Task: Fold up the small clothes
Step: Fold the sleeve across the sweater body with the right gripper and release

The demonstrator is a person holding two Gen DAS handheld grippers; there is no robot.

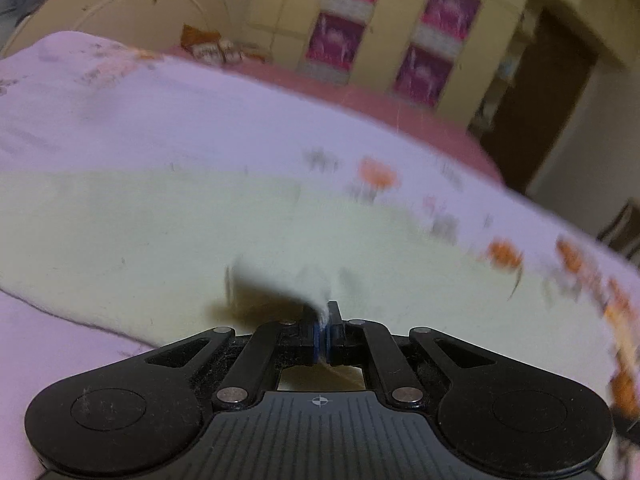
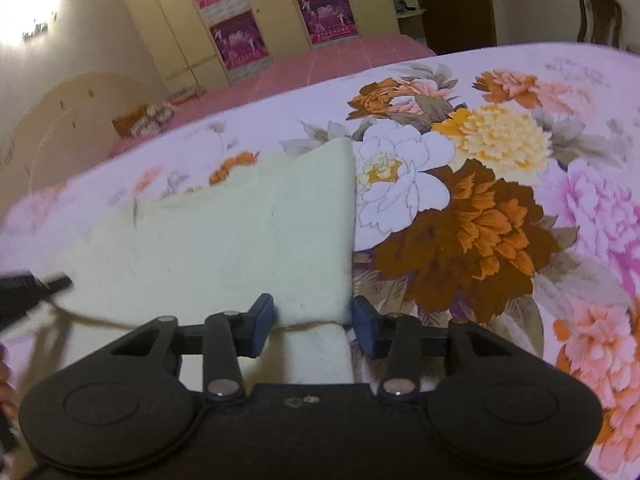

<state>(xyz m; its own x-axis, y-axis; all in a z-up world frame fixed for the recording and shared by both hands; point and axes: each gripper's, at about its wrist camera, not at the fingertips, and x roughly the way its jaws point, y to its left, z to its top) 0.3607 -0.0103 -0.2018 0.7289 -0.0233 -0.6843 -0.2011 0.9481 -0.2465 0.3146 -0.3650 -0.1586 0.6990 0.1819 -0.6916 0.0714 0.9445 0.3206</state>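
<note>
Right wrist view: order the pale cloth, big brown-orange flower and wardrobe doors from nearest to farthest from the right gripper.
1. Pale cloth, its corner between the right gripper jaws.
2. Brown-orange flower, printed on the sheet, ahead and to the right.
3. Wardrobe doors, against the far wall.

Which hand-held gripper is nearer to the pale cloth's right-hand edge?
Right. The right hand-held gripper straddles the pale cloth at that edge, jaws apart. The left hand-held gripper is shut on the near hem further left.
</note>
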